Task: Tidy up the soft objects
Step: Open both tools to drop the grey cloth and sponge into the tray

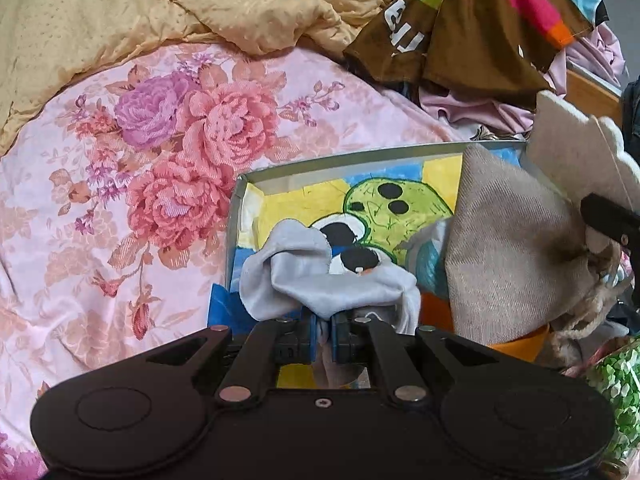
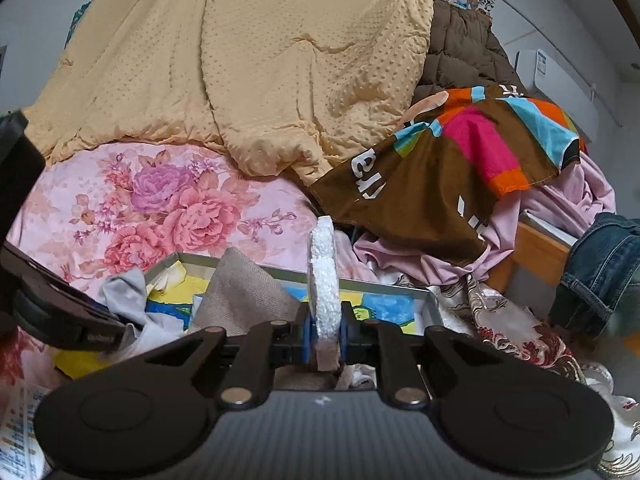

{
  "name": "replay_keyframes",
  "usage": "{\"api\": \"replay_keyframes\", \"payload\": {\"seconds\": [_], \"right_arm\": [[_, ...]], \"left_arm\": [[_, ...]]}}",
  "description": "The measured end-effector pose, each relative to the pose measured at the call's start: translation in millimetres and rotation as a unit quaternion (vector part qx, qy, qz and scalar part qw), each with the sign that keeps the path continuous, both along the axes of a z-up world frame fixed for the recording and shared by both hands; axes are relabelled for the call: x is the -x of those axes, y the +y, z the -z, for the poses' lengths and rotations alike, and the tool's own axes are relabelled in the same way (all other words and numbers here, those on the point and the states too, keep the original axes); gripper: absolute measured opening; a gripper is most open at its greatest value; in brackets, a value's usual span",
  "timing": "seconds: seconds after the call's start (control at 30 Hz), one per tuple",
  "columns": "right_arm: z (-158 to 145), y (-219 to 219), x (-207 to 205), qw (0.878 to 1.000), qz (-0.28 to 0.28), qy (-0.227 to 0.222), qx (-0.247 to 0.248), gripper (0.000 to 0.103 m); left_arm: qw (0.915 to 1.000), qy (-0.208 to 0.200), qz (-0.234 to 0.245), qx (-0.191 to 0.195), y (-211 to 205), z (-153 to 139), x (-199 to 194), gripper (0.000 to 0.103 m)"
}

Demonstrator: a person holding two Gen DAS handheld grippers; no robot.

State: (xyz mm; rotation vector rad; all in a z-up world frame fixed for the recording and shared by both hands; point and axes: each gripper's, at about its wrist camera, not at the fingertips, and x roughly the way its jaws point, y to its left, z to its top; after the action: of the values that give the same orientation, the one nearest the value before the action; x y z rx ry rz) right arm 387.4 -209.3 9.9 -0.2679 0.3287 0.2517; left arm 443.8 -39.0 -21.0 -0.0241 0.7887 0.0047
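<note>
Bedroom, mid-tidy: a yellow dimpled quilt [image 2: 256, 80] lies heaped over the pink floral bedsheet [image 1: 132, 160], w/ a brown multicolour cloth [image 2: 440, 176] bunched at its right edge and jeans [image 2: 600, 264] draped further right. On the sheet sits a shallow grey-rimmed box [image 1: 256, 174], its floor a bright cartoon print in yellow, green & blue. A beige drawstring pouch [image 1: 508, 248] rests in the box's right half. The left gripper [image 1: 324, 334] is clenched on a pale grey cloth [image 1: 316, 276] bunched over the box's near-left part. The right gripper [image 2: 325, 340] is clamped on a white foam piece [image 2: 325, 280], held upright on edge above the box's near rim, just beside the pouch.
</note>
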Motion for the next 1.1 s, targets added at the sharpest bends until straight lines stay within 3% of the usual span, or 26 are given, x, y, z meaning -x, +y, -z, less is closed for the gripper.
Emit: {"api": "replay_keyframes", "payload": {"seconds": [0.53, 0.93, 1.1], "right_arm": [[9.6, -3.5, 15.3, 1.000, -0.008, 0.014, 0.003, 0.027], [-10.0, 1.0, 17.8, 1.000, -0.014, 0.007, -0.027, 0.056], [-10.6, -3.8, 27.1, 0.999, -0.009, 0.000, -0.034, 0.068]], "left_arm": [[0.9999, 0.006, 0.008, -0.001, -5.8, 14.8, 2.6, 0.010], [0.9998, 0.000, 0.020, 0.006, -2.8, 4.1, 12.5, 0.017], [0.9997, -0.008, 0.022, 0.009, -2.7, 1.5, 18.3, 0.029]]}}
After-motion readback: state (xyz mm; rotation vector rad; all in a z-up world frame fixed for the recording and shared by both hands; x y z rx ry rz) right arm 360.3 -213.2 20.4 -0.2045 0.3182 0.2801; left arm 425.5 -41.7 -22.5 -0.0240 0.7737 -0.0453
